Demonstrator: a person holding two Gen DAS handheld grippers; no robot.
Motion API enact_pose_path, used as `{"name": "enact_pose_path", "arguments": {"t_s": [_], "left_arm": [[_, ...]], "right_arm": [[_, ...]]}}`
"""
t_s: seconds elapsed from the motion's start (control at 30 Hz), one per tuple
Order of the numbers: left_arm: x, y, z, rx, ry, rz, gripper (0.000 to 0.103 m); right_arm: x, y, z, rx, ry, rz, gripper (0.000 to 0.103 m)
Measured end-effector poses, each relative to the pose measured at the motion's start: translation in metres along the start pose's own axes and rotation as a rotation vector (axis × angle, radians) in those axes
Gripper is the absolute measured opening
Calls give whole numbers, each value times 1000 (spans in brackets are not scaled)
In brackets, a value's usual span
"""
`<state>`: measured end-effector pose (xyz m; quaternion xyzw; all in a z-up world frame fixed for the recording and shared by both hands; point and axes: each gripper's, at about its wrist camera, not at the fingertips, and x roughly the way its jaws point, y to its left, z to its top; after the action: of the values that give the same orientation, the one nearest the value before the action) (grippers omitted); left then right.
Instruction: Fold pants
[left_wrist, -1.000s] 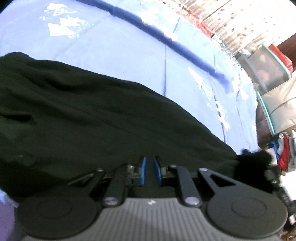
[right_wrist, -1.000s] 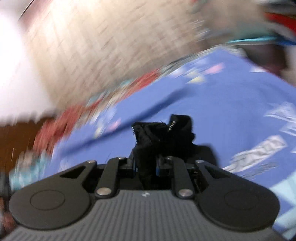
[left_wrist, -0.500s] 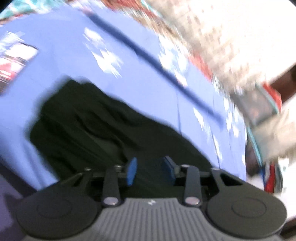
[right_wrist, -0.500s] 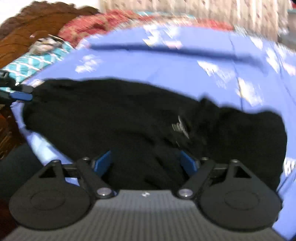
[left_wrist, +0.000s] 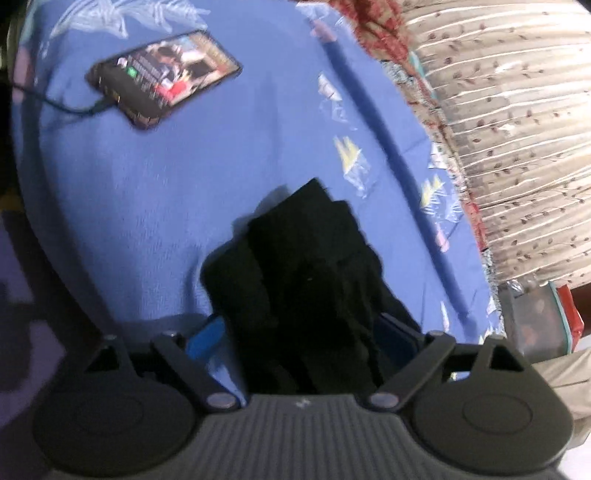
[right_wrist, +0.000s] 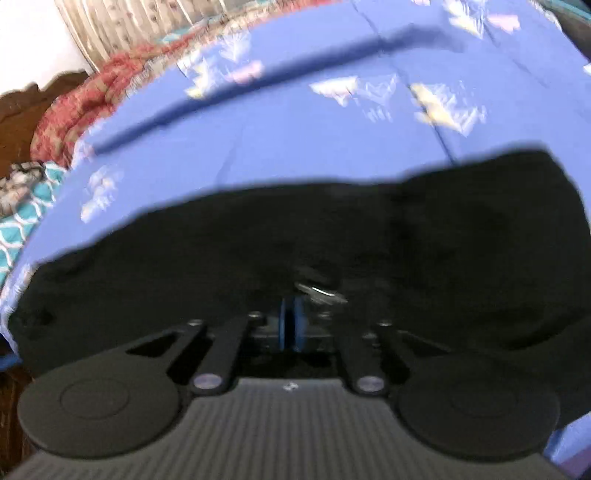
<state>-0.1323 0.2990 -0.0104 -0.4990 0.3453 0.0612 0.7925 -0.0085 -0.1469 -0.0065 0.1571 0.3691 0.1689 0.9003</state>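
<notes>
The black pants (left_wrist: 306, 258) lie on the blue bed sheet (left_wrist: 147, 184), one narrow end reaching away from me in the left wrist view. My left gripper (left_wrist: 301, 336) straddles that end; its jaws are opening and stand wide, and the blue pads (left_wrist: 207, 339) are clear of the cloth. In the right wrist view the pants (right_wrist: 258, 240) spread wide across the sheet (right_wrist: 295, 129). My right gripper (right_wrist: 291, 321) is shut, with its tips low over the cloth beside a small pale label (right_wrist: 319, 291). Whether cloth is pinched between them is hidden.
A phone (left_wrist: 162, 77) with a cable lies on the sheet at the far left. A patterned curtain (left_wrist: 517, 129) hangs beyond the bed, and a storage box (left_wrist: 535, 317) stands at the right. A red blanket (right_wrist: 74, 110) and a wooden headboard (right_wrist: 22, 110) close off the left end.
The left gripper let go of the pants, opened wide and swung to their narrow end. The right gripper released its bunch of cloth, opened over the spread pants, then shut again.
</notes>
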Motion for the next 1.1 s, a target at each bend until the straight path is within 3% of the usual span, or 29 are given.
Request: {"name": "enact_pose_path", "arguments": {"t_s": [0.07,0.13,0.2,0.27,0.37,0.4,0.47,0.63,0.73,0.87,1.0,1.1], "left_arm": [[7,8,1,-11,7,5,94],[16,12,2,-30,16,-10,90],[19,9,1,-24,8,-26,78],[21,-1,-2,31,-9,-11,51],[18,-11,-5,88,-14,-25,32],[13,-13,-6,105,-20,-32,30],[7,-22,-10,146,-32,-43,28],[3,-81,-34,387,-61,-84,27],[13,-126,-63,604,-38,-120,27],[40,-171,-109,863,26,-136,28],[83,-189,-156,1022,178,-119,34],[107,-185,-182,1078,294,-108,46]], "right_arm": [[-3,26,1,-63,-1,78,12],[12,56,-4,-92,67,159,12],[38,82,-12,-97,143,234,12],[69,97,-12,-72,211,291,12],[105,113,-25,24,322,374,12],[118,116,-33,50,369,389,12],[123,119,-40,75,373,402,2],[106,103,-31,194,413,445,1],[89,91,-27,246,366,447,9],[40,61,-8,249,151,349,9],[-12,28,-2,241,-20,216,9],[-26,13,-9,283,-55,183,19]]}}
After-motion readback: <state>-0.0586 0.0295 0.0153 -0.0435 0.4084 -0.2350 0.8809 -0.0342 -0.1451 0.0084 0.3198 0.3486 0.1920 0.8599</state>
